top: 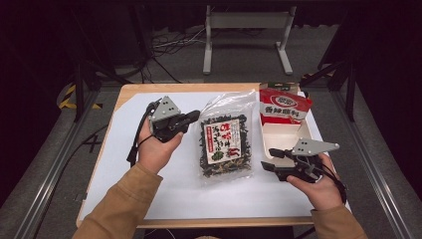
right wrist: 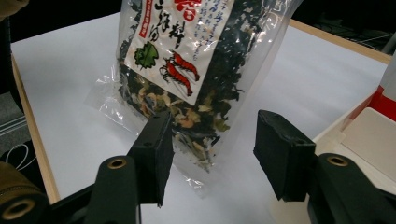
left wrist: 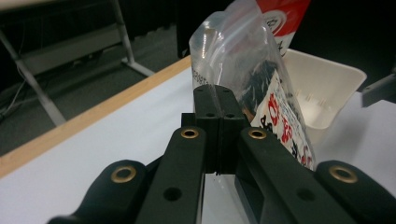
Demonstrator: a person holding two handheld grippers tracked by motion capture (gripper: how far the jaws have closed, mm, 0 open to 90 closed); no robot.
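On white sheet (top: 149,189): crinkly clear seaweed bag (top: 224,142), left gripper (top: 191,118) pinching corner.

Two snack bags: seaweed bag (top: 224,144), red packet (top: 283,105); one white box (top: 283,135).

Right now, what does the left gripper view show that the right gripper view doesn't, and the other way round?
Left gripper view alone: the left gripper, jaws shut together beside the seaweed bag, plus the open hollow of the white tray.

Right gripper view alone: the right gripper, jaws open and apart from the bag's lower end, and the red shrimp drawing on its label.

Both: the seaweed bag, the red packet, the white table cover.
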